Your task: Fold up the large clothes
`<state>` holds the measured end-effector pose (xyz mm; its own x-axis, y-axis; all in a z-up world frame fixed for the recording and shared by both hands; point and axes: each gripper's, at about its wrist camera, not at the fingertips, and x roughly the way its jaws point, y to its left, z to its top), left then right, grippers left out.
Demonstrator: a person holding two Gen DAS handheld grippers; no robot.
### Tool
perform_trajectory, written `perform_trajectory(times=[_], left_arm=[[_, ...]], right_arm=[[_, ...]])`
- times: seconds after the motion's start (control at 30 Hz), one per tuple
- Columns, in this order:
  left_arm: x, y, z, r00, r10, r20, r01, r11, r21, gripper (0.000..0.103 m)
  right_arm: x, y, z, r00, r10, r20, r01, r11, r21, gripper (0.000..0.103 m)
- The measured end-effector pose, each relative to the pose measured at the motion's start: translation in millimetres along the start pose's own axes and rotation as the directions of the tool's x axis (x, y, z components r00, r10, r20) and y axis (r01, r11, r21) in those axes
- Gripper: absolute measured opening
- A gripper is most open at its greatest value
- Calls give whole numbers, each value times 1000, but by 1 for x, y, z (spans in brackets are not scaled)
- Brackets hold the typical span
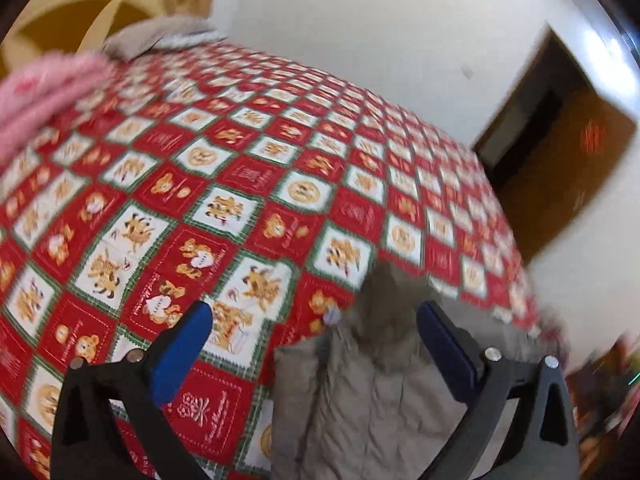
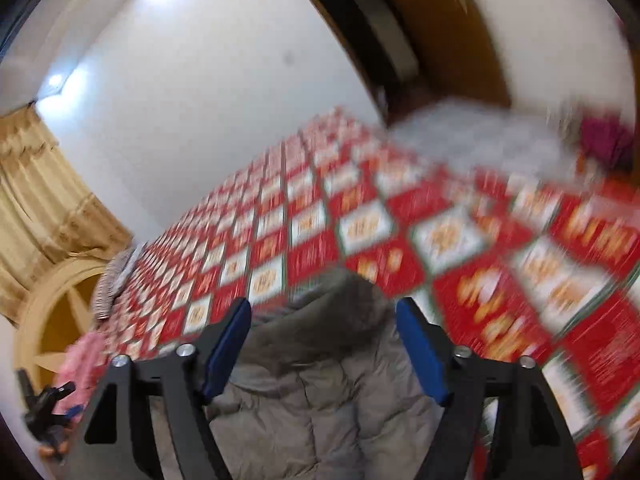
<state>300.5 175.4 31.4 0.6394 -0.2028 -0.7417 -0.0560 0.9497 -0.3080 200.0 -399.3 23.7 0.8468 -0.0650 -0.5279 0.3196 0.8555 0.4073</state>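
Observation:
A grey-beige puffy coat point(image 1: 360, 392) with a fur-trimmed hood lies on a bed with a red, white and green checked cover point(image 1: 248, 168). In the left wrist view my left gripper point(image 1: 316, 312) is open, its blue pads wide apart, over the coat's hood end. In the right wrist view the coat point(image 2: 320, 392) fills the space between the blue pads of my right gripper point(image 2: 324, 308), which is open above it. The left gripper point(image 2: 48, 400) shows small at the lower left of the right wrist view. Both views are blurred.
A pink fluffy garment point(image 1: 44, 92) lies at the bed's far left, with a grey cloth point(image 1: 160, 36) beyond it. A cream headboard point(image 2: 60, 312), tan curtains point(image 2: 44, 204), white wall point(image 1: 360, 28) and brown door point(image 1: 568, 160) surround the bed. A whitish bundle point(image 2: 472, 136) lies at its right.

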Motion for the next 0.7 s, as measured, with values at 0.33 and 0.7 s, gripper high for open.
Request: perform_trajectory(times=[0.33, 0.7], left_arm=[[83, -141, -42, 993, 114, 17, -114, 944, 311, 103], [150, -109, -68, 991, 130, 22, -132, 971, 199, 103]], right_arm=[[56, 141, -63, 976, 17, -215, -113, 889, -444, 21], [154, 124, -129, 946, 75, -316, -200, 902, -383, 19]])
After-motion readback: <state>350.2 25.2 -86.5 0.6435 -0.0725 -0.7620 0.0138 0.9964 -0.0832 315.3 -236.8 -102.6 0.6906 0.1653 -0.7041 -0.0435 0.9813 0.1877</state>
